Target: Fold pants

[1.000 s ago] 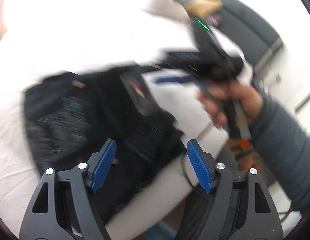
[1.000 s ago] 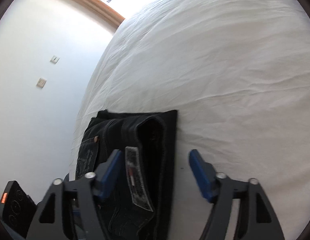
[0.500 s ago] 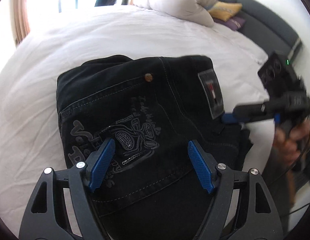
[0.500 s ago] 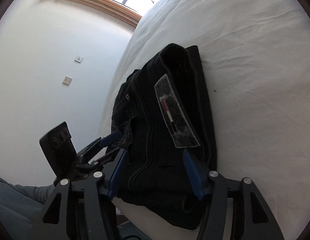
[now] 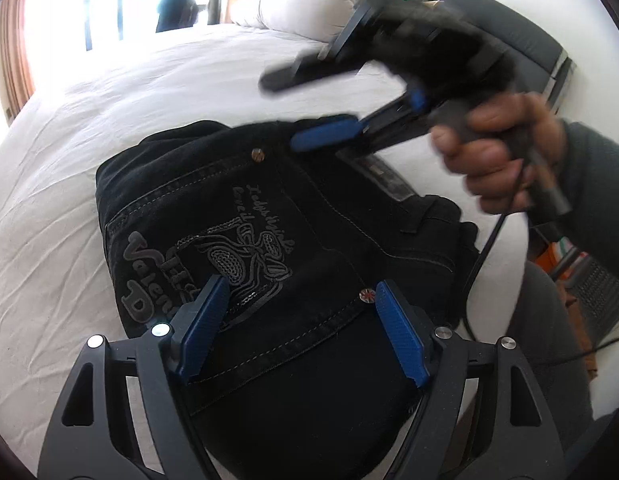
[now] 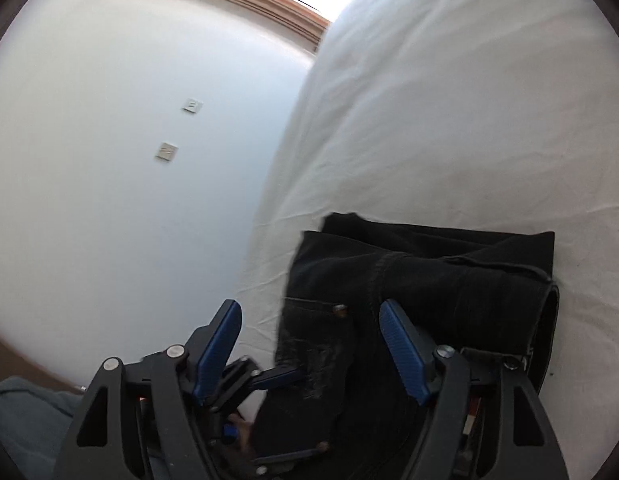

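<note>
Black jeans (image 5: pixel 269 208), folded into a thick packet, lie on the white bed (image 5: pixel 109 120) with an embroidered back pocket on top. My left gripper (image 5: pixel 301 284) hangs low over the pocket, pads well apart, gripping nothing. A hand (image 5: pixel 497 148) holds my right gripper (image 5: pixel 281 110), blurred, in the air above the packet's far right corner. In the right wrist view the right gripper (image 6: pixel 309 308) has its jaws opening; the jeans (image 6: pixel 449 272) lie below them, not pinched. The left gripper (image 6: pixel 305 410) shows at the bottom edge there.
A white pillow (image 5: pixel 309 4) and a dark headboard (image 5: pixel 509 20) lie beyond the jeans. The bed's edge runs beside a white wall (image 6: pixel 109 120). A black cable (image 5: pixel 481 256) hangs from the right gripper past the jeans' right side.
The right gripper, whose pads stood around the packet's edge half a second ago, has come off it and risen over its far corner. The left gripper has sunk closer to the jeans.
</note>
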Tool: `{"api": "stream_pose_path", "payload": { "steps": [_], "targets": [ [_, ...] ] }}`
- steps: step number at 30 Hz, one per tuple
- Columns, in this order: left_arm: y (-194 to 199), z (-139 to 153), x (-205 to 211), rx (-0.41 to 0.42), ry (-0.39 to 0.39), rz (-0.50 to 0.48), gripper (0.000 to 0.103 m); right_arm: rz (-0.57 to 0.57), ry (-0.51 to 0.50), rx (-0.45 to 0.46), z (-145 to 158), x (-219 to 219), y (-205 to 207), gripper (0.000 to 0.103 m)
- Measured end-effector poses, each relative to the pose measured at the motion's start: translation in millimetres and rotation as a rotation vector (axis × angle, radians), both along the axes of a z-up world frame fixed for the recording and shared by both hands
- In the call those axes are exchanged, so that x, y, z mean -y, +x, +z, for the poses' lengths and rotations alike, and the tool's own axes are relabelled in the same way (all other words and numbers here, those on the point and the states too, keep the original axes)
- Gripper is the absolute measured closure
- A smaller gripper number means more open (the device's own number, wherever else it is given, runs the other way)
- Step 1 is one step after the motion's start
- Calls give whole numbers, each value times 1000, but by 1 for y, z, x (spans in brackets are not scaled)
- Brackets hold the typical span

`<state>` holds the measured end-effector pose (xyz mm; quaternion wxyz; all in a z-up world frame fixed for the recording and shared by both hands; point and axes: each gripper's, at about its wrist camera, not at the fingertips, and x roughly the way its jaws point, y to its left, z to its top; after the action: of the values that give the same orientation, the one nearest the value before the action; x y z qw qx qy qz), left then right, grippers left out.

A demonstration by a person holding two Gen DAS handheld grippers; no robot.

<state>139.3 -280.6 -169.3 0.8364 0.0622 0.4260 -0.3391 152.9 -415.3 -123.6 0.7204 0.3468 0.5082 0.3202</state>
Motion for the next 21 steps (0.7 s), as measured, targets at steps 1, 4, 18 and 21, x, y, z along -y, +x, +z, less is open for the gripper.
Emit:
{"api": "stream_pose_path", "payload": {
  "steps": [1,4,18,21],
  "targets": [
    [1,9,-9,-35,-17,-5,29,-8,-3,-28,-11,1,5,38],
    [24,30,-25,-84,-156,-24,28,-38,47,-31,-20,18,1,47],
    [87,-15,-65,-406,-489,-107,29,-42,189,-36,-31,43,-44,39],
    [53,-18,-61,-343,-465,-138,29,-53,211,-40,-34,46,-54,39]
  ]
}}
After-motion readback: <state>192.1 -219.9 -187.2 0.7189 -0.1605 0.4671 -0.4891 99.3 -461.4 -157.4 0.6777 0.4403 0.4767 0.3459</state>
